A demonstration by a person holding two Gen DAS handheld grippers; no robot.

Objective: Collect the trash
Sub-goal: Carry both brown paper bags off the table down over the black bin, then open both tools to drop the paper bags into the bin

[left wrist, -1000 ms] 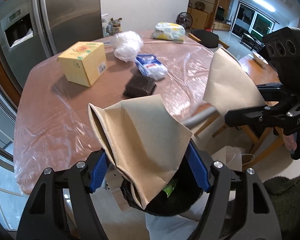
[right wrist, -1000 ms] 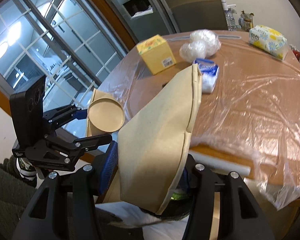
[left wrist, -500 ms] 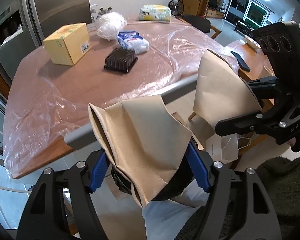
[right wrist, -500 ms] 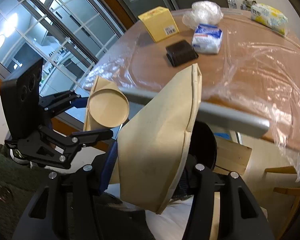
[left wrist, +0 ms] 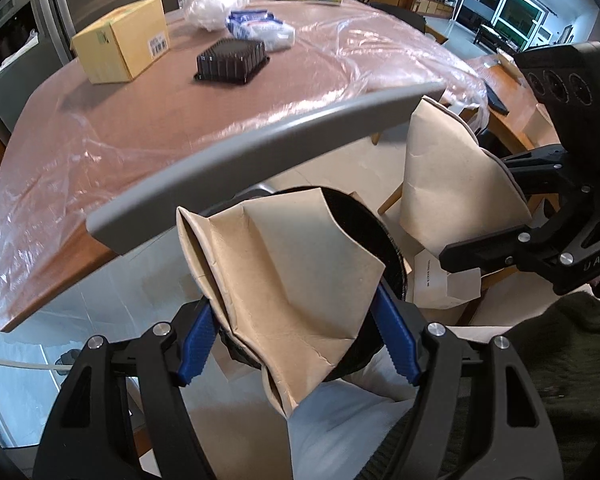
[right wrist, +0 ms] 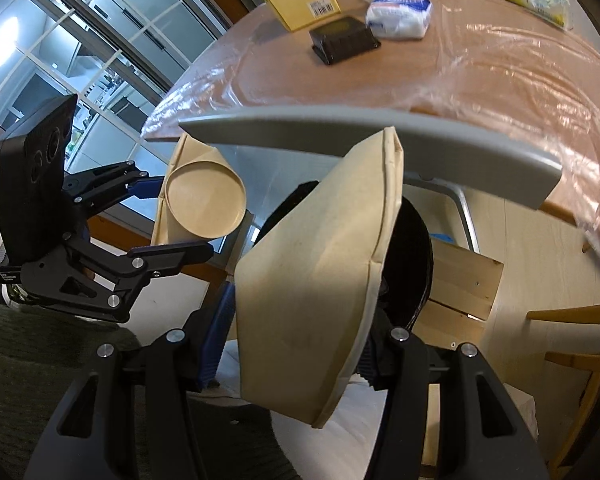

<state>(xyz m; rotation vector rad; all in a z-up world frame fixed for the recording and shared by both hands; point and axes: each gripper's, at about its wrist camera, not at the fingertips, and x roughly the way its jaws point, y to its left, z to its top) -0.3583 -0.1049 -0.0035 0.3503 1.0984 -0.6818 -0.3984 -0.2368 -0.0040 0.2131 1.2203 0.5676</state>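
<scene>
The left gripper point(left wrist: 296, 344) clamps a crumpled brown paper bag point(left wrist: 288, 276) between its blue pads, above a black bin point(left wrist: 374, 224). To the right, the right gripper point(left wrist: 512, 216) grips a second paper piece point(left wrist: 452, 184). On the plastic-covered table point(left wrist: 140, 120) (behind a grey chair back point(left wrist: 260, 152)) sit a yellow box point(left wrist: 124, 54) and a black tray point(left wrist: 232, 58).

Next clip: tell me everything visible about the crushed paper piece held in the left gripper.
The crushed paper piece looks like a flattened kraft-brown paper cup or bowl, matte, creased and folded. The right wrist view shows its round base. The left gripper is shut on it, blue pads pressing both sides. It is tilted, held off the table above a dark bin opening, and touches nothing else visible.
</scene>
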